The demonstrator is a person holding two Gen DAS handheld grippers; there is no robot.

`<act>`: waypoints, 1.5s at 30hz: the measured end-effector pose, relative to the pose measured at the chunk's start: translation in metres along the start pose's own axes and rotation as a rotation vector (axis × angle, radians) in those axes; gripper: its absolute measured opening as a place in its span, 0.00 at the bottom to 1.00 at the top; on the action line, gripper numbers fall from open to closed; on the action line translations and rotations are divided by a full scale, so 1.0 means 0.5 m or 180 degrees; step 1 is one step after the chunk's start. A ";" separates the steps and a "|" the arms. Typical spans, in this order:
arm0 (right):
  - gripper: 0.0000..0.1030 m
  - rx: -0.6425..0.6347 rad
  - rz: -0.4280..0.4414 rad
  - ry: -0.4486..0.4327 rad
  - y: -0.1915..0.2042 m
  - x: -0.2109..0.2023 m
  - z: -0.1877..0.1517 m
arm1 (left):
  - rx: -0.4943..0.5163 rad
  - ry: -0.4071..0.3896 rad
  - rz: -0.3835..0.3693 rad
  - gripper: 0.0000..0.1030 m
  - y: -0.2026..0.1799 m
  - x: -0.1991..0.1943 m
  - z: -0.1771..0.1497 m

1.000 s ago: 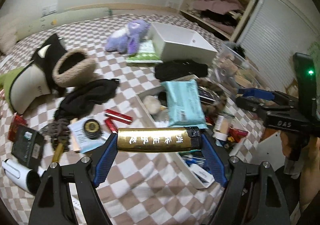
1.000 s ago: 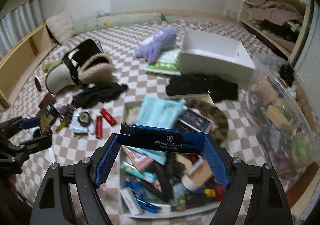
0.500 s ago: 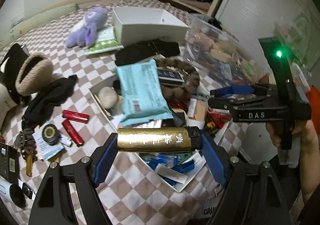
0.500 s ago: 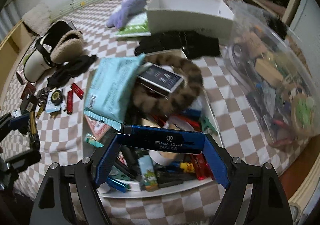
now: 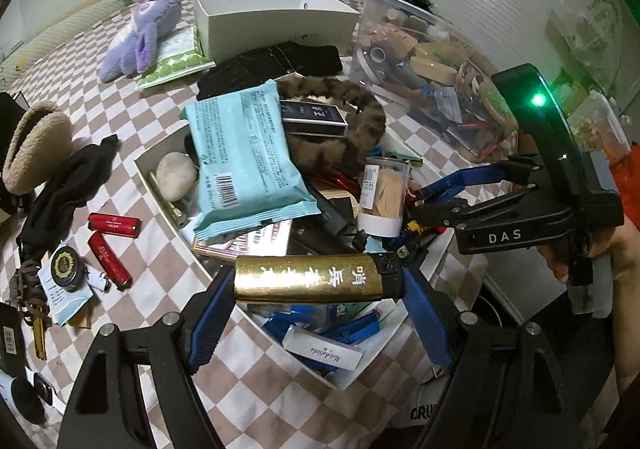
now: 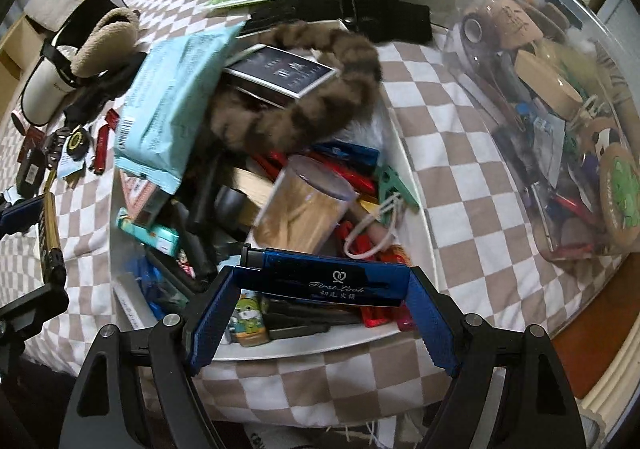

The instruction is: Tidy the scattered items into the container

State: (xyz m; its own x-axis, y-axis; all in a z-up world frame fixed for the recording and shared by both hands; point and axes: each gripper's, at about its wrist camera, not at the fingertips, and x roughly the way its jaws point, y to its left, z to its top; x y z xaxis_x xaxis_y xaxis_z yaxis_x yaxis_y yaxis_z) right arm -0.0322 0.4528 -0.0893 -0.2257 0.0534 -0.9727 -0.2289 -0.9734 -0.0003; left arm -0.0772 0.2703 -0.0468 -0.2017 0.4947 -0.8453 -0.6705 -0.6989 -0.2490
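Observation:
My left gripper (image 5: 316,285) is shut on a gold lighter (image 5: 308,278) with black cap, held crosswise over the near edge of the white tray (image 5: 394,331). My right gripper (image 6: 324,285) is shut on a blue lighter (image 6: 328,278), held over the near end of the same tray (image 6: 416,185). The tray is heaped with a teal wipes pack (image 5: 244,157), a brown furry band (image 6: 296,105), a toothpick jar (image 6: 304,209) and small boxes. The right gripper also shows in the left wrist view (image 5: 452,185), over the tray's right side. The gold lighter shows at the left in the right wrist view (image 6: 50,225).
Two red lighters (image 5: 112,241), a round tin (image 5: 64,267), keys and black cloth (image 5: 68,185) lie on the checkered bed left of the tray. A clear bin (image 6: 560,121) of items stands right. A white box (image 5: 272,19) and purple plush (image 5: 144,29) lie beyond.
Both grippers have moved in toward the tray with their lighters, the tray now larger and closer in both views. Both stay shut on their lighters.

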 end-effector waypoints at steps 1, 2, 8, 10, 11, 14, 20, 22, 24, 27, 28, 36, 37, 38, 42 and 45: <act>0.81 0.0023 -0.0006 0.0025 -0.005 0.003 0.000 | 0.0002 0.0013 -0.0006 0.80 -0.002 0.005 0.002; 0.81 0.0046 -0.0009 0.0053 -0.010 0.006 0.000 | 0.0004 0.0025 -0.0012 0.80 -0.004 0.009 0.003; 0.81 0.0153 -0.0014 0.0147 -0.029 0.018 0.002 | 0.0043 0.0094 -0.0060 0.80 -0.023 0.034 0.014; 0.81 0.0161 -0.0012 0.0119 -0.031 0.015 0.003 | 0.0057 0.0115 -0.0083 0.80 -0.030 0.041 0.017; 0.81 0.0167 -0.0003 0.0102 -0.032 0.013 0.004 | 0.0067 0.0122 -0.0089 0.80 -0.033 0.044 0.018; 0.81 0.0216 0.0048 0.0068 -0.038 0.006 0.008 | 0.0105 0.0144 -0.0104 0.80 -0.043 0.054 0.022; 0.81 0.0247 0.0104 0.0040 -0.038 0.001 0.013 | 0.0107 0.0274 -0.0073 0.80 -0.053 0.083 0.022; 0.81 0.0245 0.0108 0.0030 -0.037 0.000 0.015 | 0.0098 0.0355 -0.0041 0.80 -0.054 0.097 0.020; 0.81 0.0240 0.0111 0.0021 -0.035 -0.001 0.017 | 0.0110 0.0381 0.0001 0.83 -0.054 0.104 0.018; 0.81 0.0221 0.0115 0.0010 -0.033 -0.003 0.018 | 0.0107 0.0370 0.0025 0.96 -0.052 0.107 0.016; 0.81 0.0221 0.0122 0.0007 -0.033 -0.003 0.019 | 0.0105 0.0362 0.0033 0.96 -0.052 0.106 0.016; 0.81 0.0222 0.0145 -0.0045 -0.030 -0.014 0.019 | 0.0115 0.0303 0.0087 0.96 -0.047 0.095 0.017; 0.81 0.0222 0.0138 -0.0052 -0.030 -0.017 0.019 | 0.0117 0.0284 0.0090 0.96 -0.046 0.091 0.017; 0.81 0.0220 0.0126 -0.0066 -0.029 -0.020 0.019 | 0.0118 0.0264 0.0094 0.96 -0.046 0.086 0.017; 0.81 0.0177 0.0056 -0.0229 -0.022 -0.053 0.017 | 0.0075 0.0191 0.0099 0.96 -0.040 0.067 0.016; 0.81 0.0165 0.0112 -0.0386 -0.012 -0.084 0.011 | 0.0087 0.0108 0.0133 0.96 -0.037 0.044 0.015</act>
State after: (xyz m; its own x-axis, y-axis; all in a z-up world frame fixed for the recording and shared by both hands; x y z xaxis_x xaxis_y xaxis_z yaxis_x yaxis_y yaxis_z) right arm -0.0266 0.4574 -0.0470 -0.3465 0.0489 -0.9368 -0.2669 -0.9625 0.0484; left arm -0.0743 0.2979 -0.0573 -0.2061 0.4472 -0.8704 -0.6812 -0.7041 -0.2005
